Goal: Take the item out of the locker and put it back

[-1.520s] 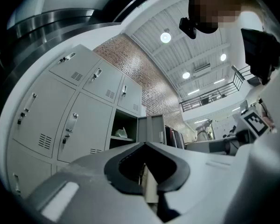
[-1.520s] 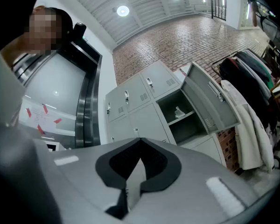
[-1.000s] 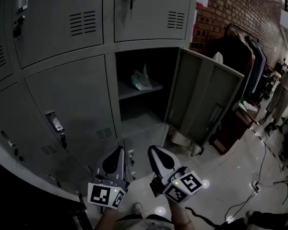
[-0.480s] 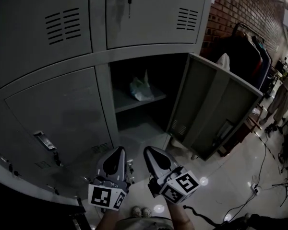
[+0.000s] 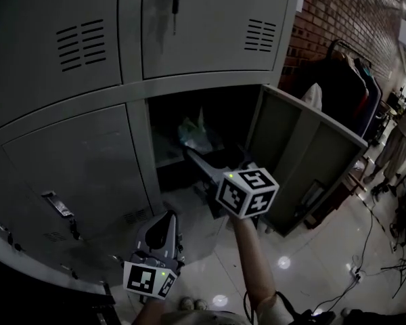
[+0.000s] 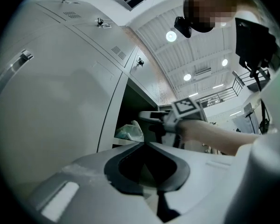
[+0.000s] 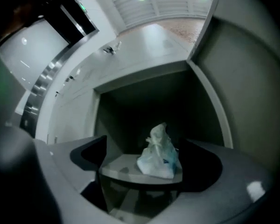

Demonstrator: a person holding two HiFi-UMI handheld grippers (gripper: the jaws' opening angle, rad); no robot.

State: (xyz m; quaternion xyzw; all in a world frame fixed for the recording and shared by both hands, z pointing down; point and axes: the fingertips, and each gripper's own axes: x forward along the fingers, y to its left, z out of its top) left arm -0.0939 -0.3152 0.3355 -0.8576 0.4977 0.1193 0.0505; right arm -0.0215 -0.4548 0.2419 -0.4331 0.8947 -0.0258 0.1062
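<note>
Locker (image 5: 137, 141): grey bank of metal doors, one lower compartment open, its door (image 5: 304, 158) swung out to the right.
Shelf (image 7: 119, 168): inside the open compartment, across its middle.
Right tongs (image 5: 197, 161): reach level toward the open compartment. They are spread wide and have just been opening, with nothing pinched.
Left tongs (image 5: 164, 223): held low in front of the closed doors, pressed together, empty.
Bag (image 7: 159, 154): crumpled pale plastic with a knotted top, sits on the shelf toward its right. It lies in line between the right tongs, further in and clear of both pads.
</note>
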